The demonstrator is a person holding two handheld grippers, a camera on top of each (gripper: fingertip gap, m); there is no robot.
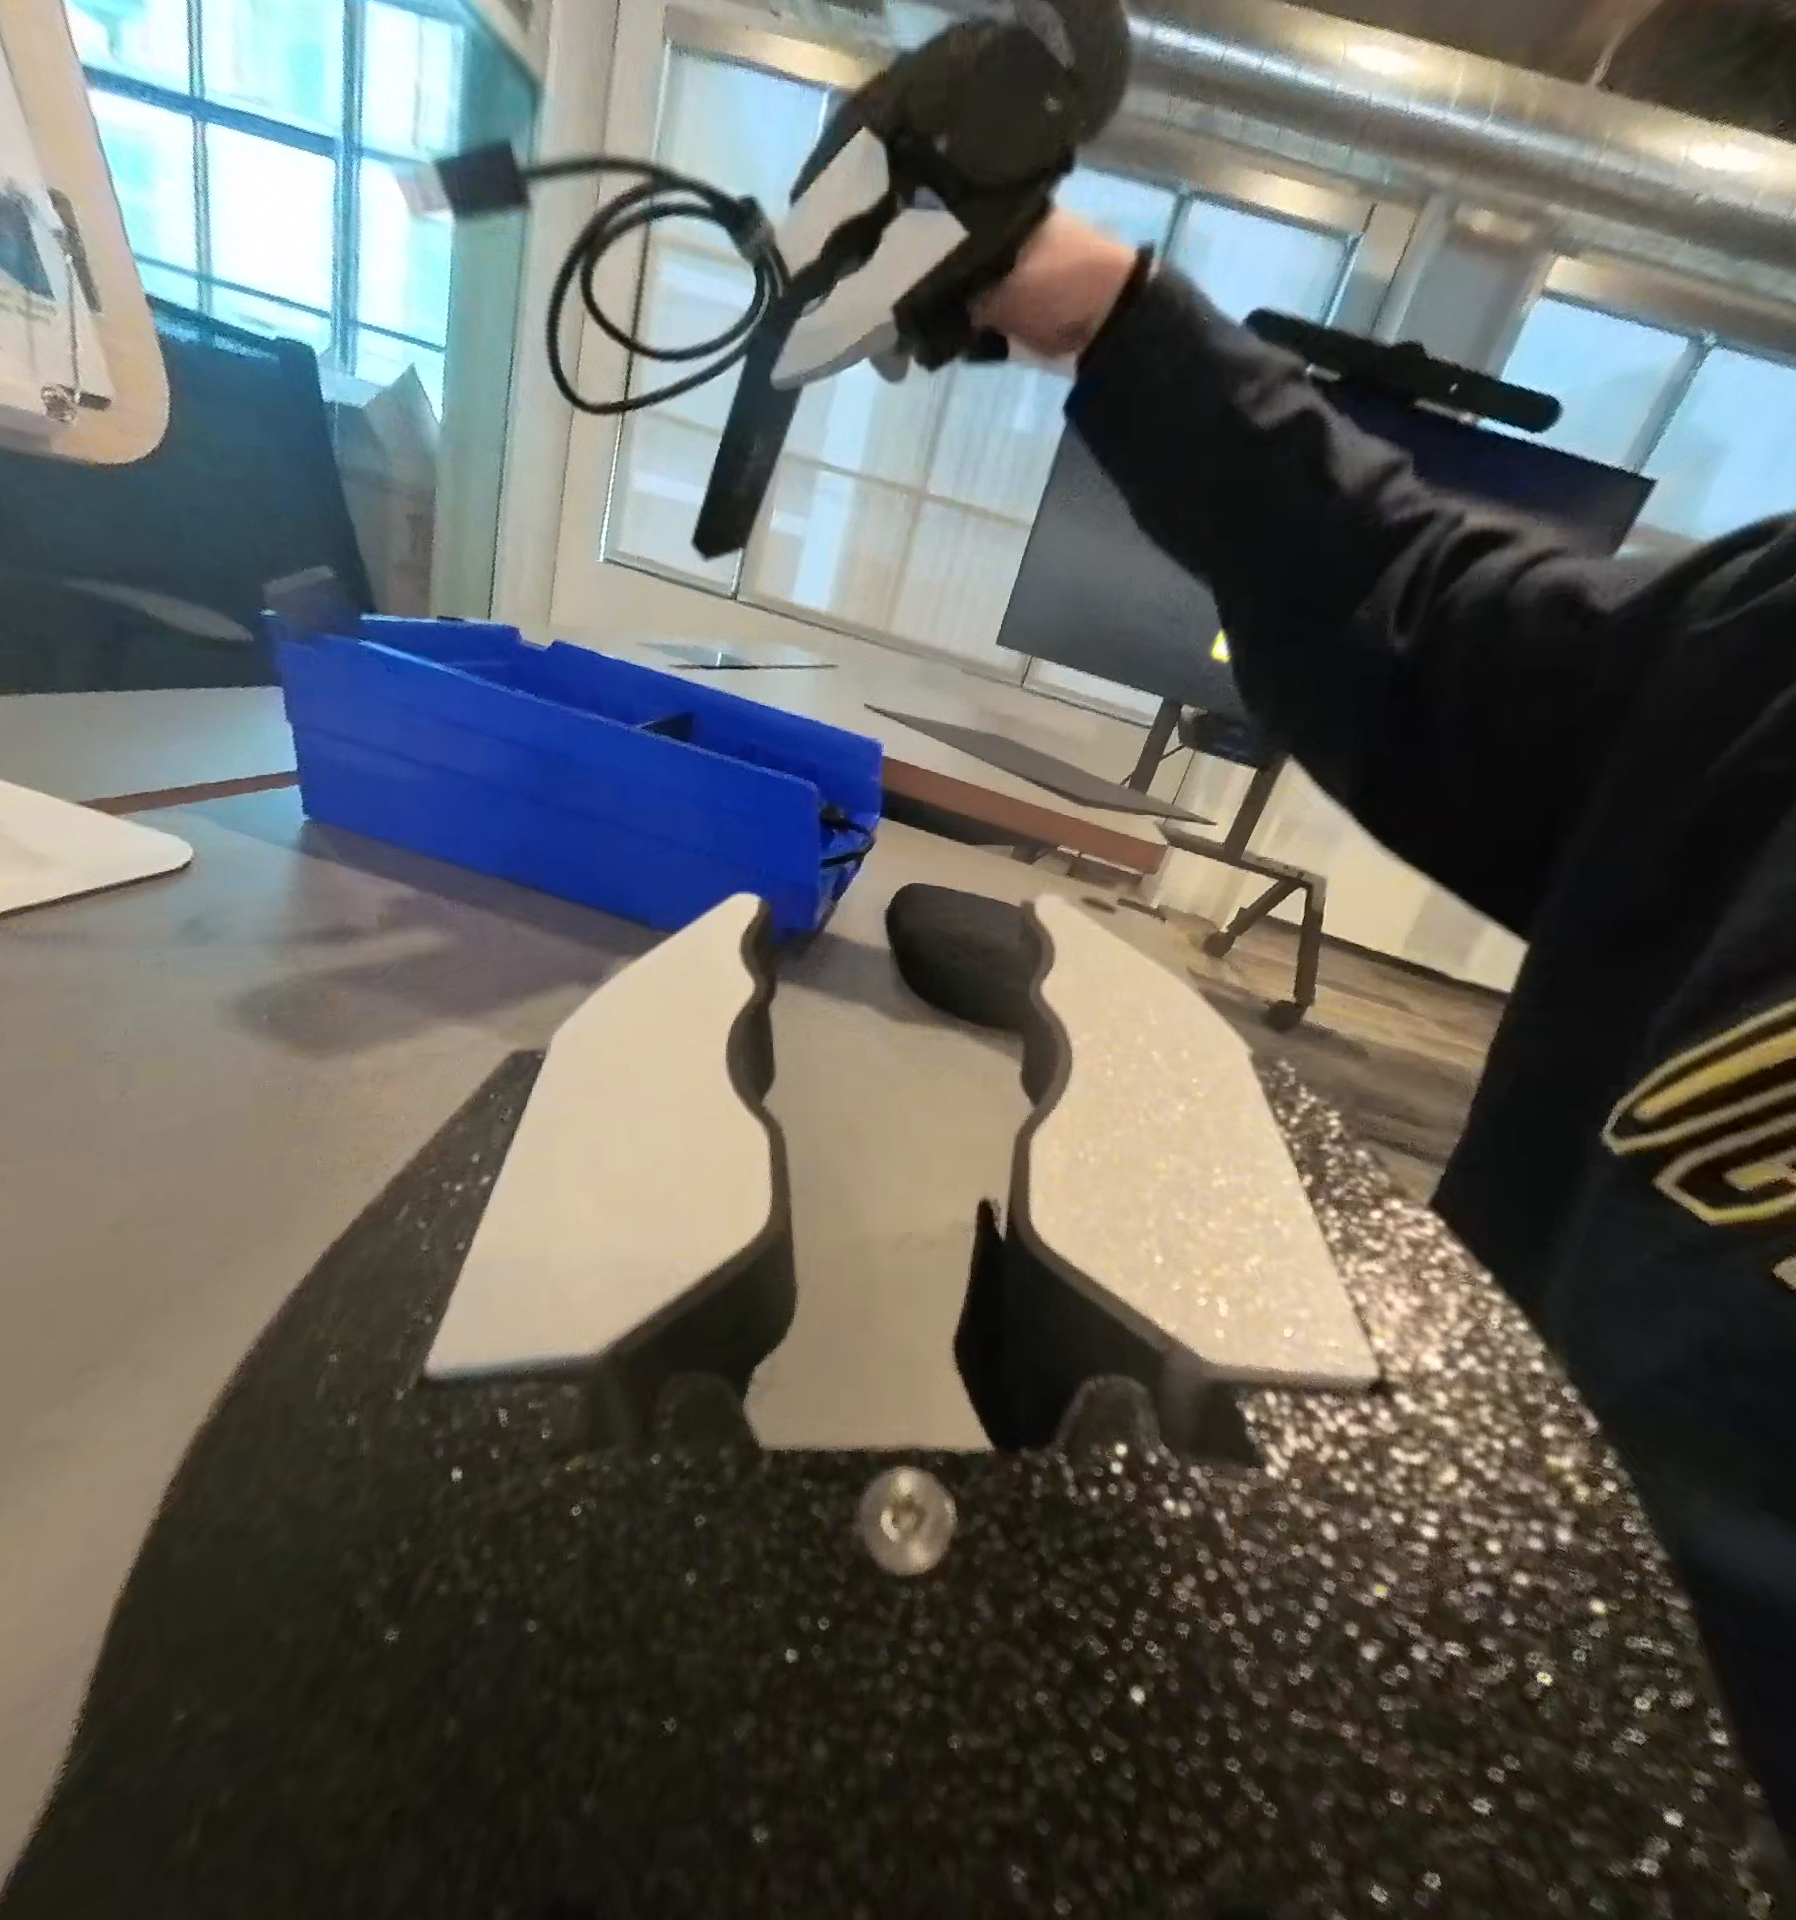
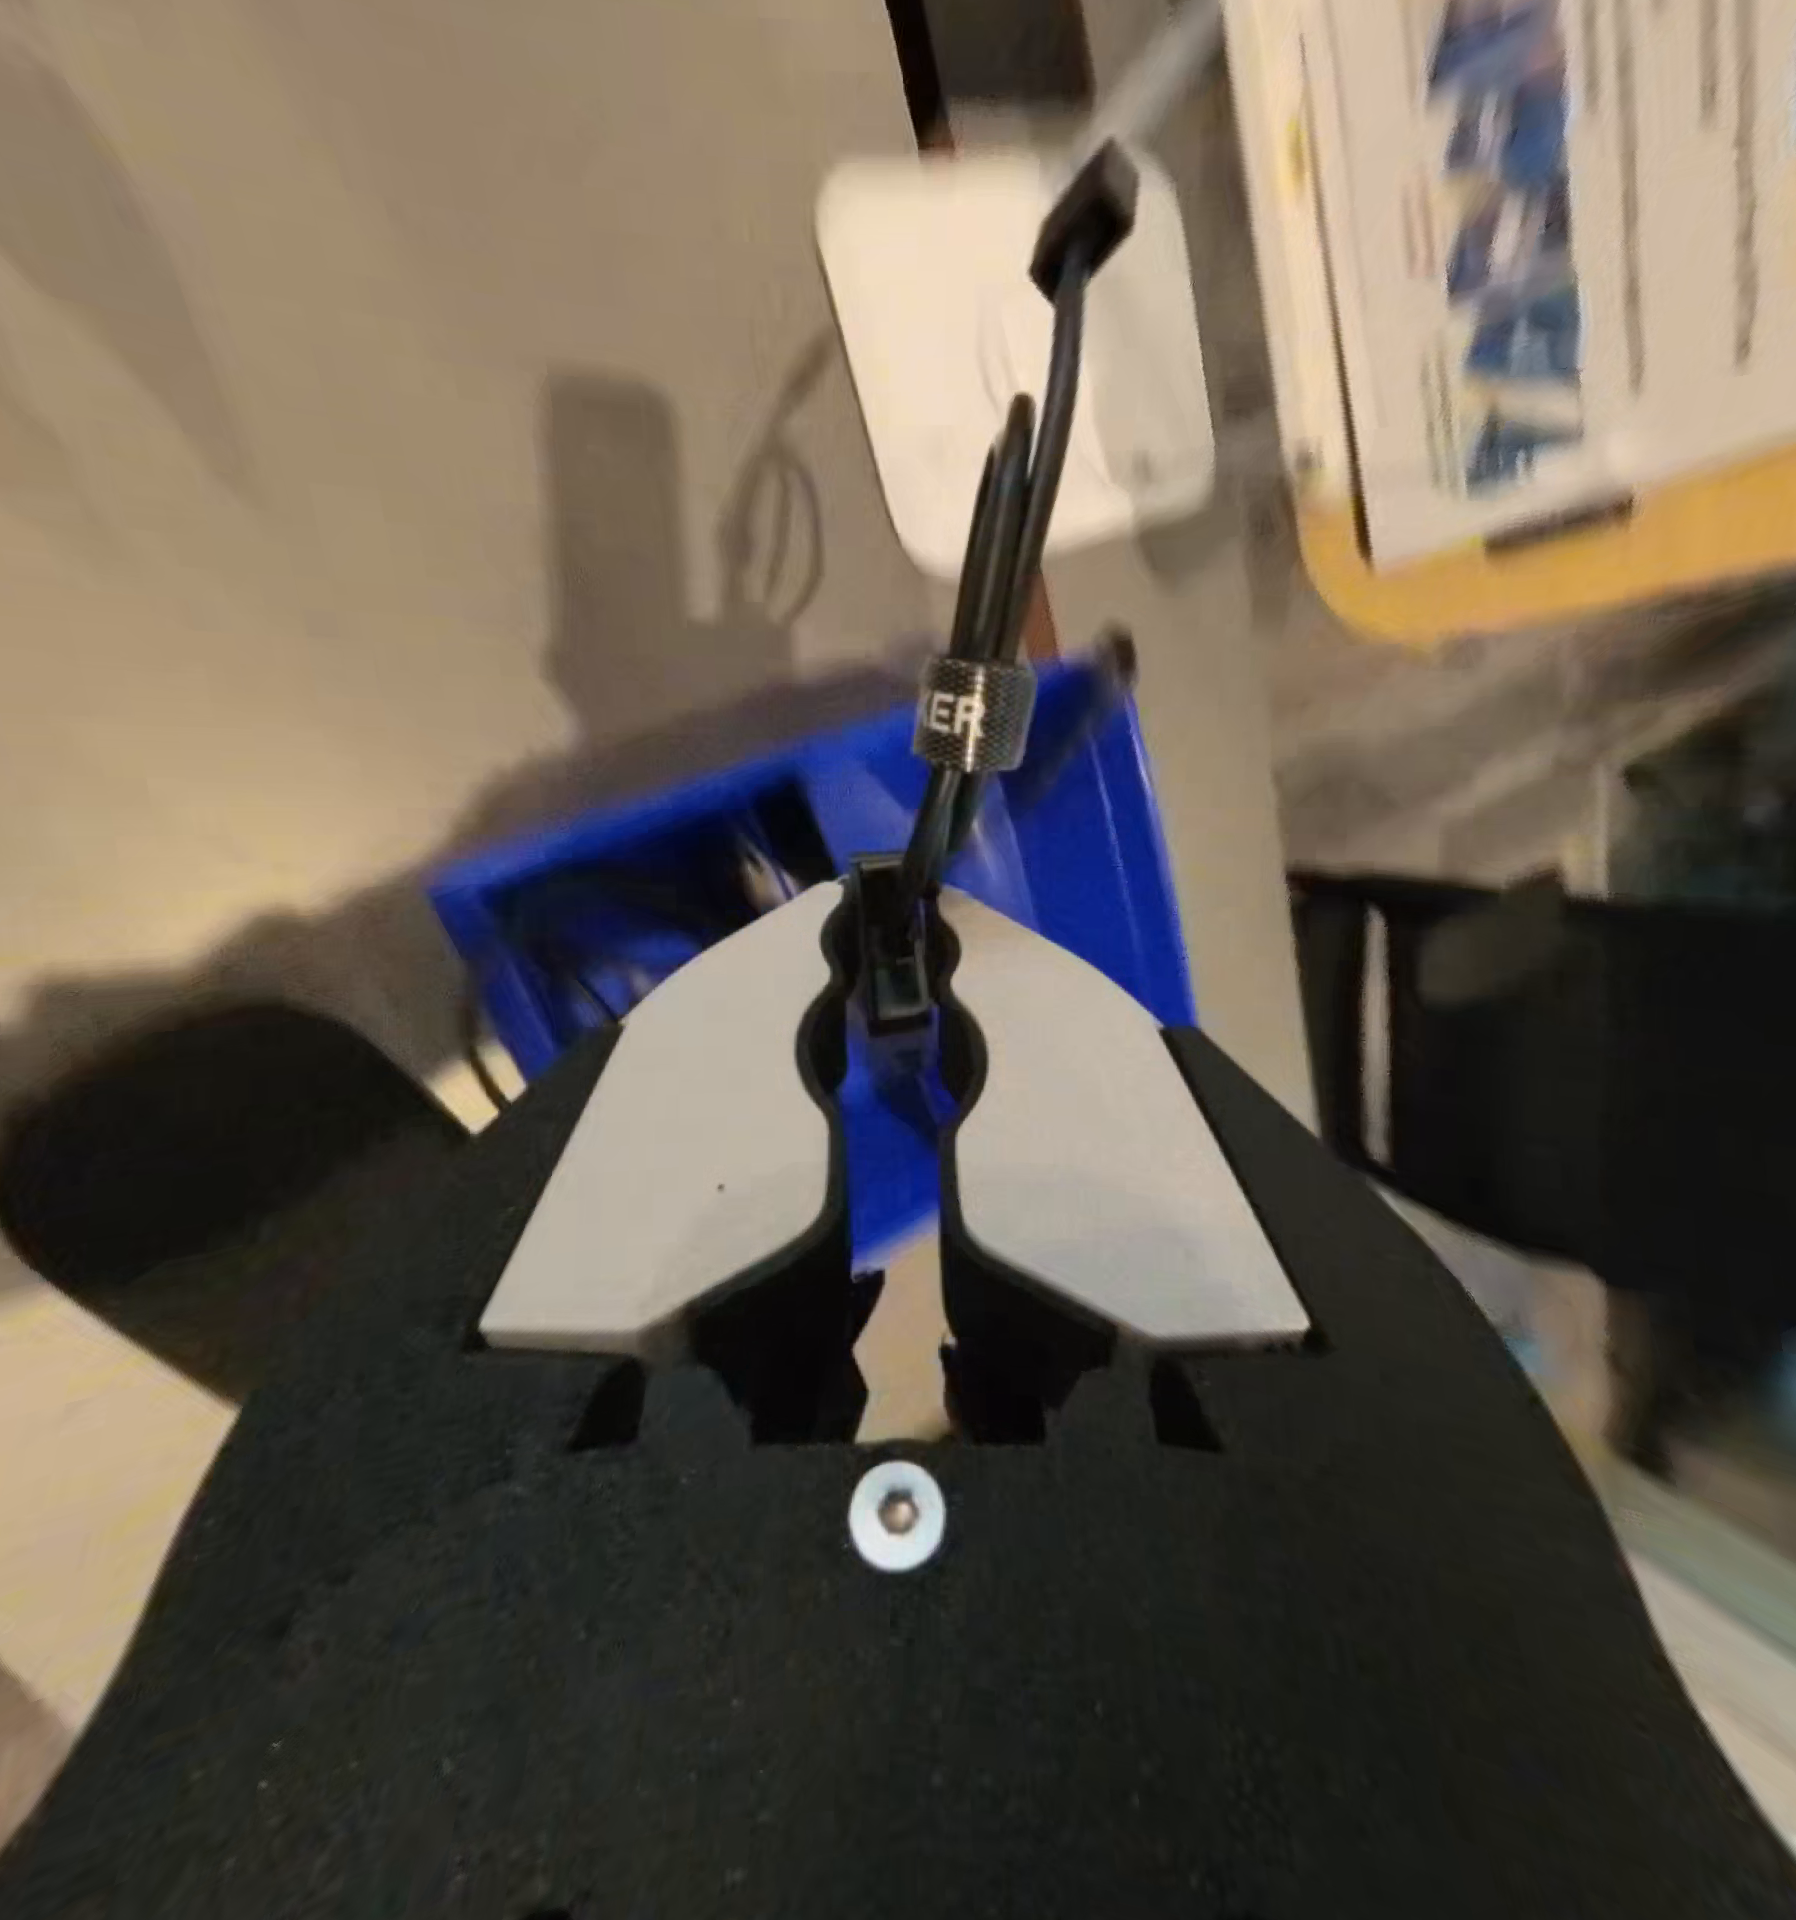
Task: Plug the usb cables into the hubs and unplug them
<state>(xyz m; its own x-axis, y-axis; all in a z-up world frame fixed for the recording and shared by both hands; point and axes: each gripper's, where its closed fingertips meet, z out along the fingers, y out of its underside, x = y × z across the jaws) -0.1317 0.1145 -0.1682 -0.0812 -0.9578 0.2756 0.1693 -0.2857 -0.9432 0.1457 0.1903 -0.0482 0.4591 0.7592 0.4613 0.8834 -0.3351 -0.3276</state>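
My right gripper [image 2: 889, 920] is shut on the end of a flat black USB hub [image 2: 892, 977], seen edge-on between the tips. The hub's black cable [image 2: 1029, 499] is coiled and held by a dark band [image 2: 969, 717], and its plug [image 2: 1089, 208] sticks out at the far end. In the left wrist view the right gripper [image 1: 821, 348] is raised high above the table. The hub [image 1: 743, 468] hangs down from it, with the cable coil [image 1: 645, 301] and plug [image 1: 478, 182] to its left. My left gripper [image 1: 894, 925] is open and empty, low over the grey table [image 1: 146, 1091].
A blue bin [image 1: 561, 769] holding dark cables stands on the table ahead and also shows in the right wrist view [image 2: 655, 894]. A black oval object [image 1: 951, 961] lies just beyond the left fingertips. A white pad [image 1: 32, 842] lies at the left. A dark-sleeved arm [image 1: 1393, 623] crosses the right side.
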